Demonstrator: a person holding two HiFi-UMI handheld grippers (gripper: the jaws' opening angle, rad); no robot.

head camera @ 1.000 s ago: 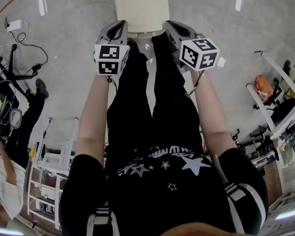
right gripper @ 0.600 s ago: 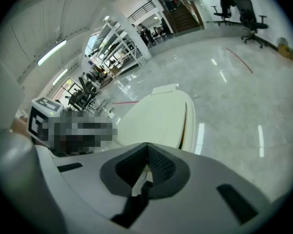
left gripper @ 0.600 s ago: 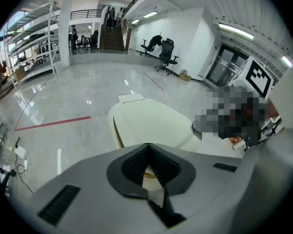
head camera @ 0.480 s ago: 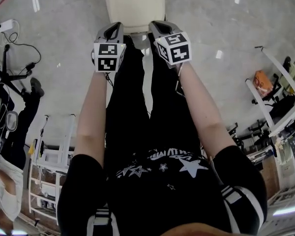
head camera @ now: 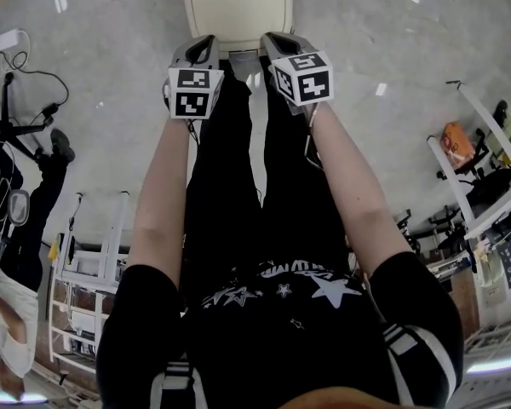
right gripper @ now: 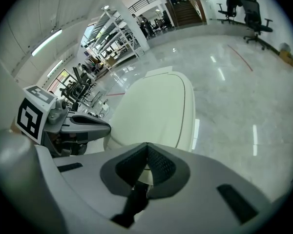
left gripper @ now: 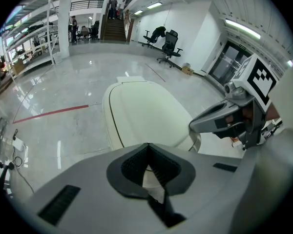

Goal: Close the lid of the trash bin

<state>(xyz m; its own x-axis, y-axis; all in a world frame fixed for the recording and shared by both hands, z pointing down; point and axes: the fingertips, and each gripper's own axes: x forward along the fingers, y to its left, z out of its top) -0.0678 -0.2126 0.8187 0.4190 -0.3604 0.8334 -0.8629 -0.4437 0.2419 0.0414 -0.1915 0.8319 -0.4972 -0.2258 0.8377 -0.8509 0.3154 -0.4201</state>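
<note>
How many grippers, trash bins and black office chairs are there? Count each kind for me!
Grippers: 2, the left gripper and the right gripper
Trash bin: 1, cream coloured
Black office chairs: 2, one office chair and another behind it, far across the hall
Total: 5

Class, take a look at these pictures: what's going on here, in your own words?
A standing person holds a grey two-jaw gripper in each hand above a cream-coloured plastic trash bin lid on a polished grey floor. The left gripper and the right gripper both have their jaws together and hold nothing. Their tips point at the lid's near edge. The lid lies flat and looks shut; whether either gripper touches it cannot be told.
</note>
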